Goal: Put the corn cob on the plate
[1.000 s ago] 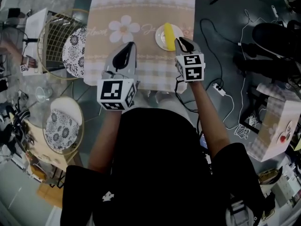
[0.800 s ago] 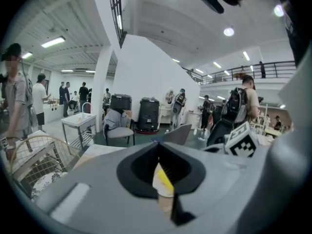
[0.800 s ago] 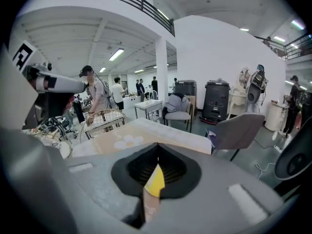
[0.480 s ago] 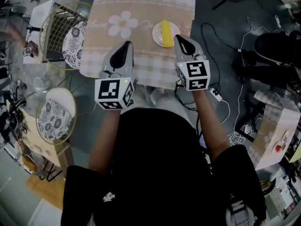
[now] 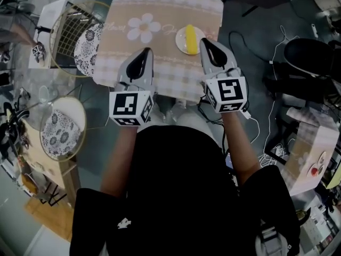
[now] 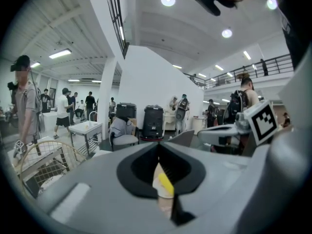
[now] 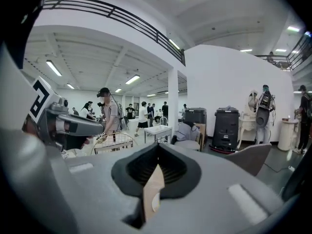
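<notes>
Jaws of the right gripper are closed, empty and drawn back from the small white plate, where the yellow corn cob now lies, so placement looks done. The left gripper is likewise closed.

Large open hall, lab-type workspace: mezzanine railing upper left, strip lights overhead, loose cables on the floor at right, people standing among small tables.
</notes>
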`<state>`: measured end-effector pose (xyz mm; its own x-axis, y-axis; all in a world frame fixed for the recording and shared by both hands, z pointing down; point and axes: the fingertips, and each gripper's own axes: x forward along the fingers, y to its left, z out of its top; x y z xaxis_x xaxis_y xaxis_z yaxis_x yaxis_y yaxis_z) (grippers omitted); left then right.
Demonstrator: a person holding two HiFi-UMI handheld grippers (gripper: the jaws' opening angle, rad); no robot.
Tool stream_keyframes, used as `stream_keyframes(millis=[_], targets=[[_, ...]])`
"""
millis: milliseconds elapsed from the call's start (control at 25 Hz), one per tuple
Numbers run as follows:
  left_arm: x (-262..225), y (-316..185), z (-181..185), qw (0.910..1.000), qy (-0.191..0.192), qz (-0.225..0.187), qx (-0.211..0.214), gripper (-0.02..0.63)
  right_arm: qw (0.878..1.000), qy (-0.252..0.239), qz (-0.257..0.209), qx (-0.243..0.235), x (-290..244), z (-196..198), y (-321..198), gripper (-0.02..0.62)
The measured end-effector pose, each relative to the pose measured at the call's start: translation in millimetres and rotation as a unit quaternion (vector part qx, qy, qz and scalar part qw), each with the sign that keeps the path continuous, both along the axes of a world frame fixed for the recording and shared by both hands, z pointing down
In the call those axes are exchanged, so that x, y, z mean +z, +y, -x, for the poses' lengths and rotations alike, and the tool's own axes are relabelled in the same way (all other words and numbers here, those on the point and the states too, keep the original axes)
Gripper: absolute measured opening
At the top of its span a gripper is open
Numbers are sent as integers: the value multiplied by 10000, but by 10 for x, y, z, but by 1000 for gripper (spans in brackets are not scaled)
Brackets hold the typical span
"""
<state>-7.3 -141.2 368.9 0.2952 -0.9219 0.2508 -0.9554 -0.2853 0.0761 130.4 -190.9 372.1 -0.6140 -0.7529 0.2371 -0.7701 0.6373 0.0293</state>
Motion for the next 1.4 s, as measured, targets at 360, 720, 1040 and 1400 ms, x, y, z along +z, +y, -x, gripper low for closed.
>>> stream_keyframes(millis=[360, 720, 1040, 1400], targets=[[-211, 259, 199, 9979, -35, -422, 494, 9, 9991, -110, -399, 79, -353, 385, 366, 2], [-463, 737, 666, 9926, 64, -780, 930, 9, 9979, -81, -543, 339, -546, 937, 967, 2], [-598, 1111, 968, 9872, 219, -992, 1226, 9, 9963, 48, -727, 458, -694, 1343, 1423, 2], [-685, 1449, 1074, 9831, 337, -1105, 1418, 9, 9951, 127, -800, 569, -801, 1504, 1879, 2]])
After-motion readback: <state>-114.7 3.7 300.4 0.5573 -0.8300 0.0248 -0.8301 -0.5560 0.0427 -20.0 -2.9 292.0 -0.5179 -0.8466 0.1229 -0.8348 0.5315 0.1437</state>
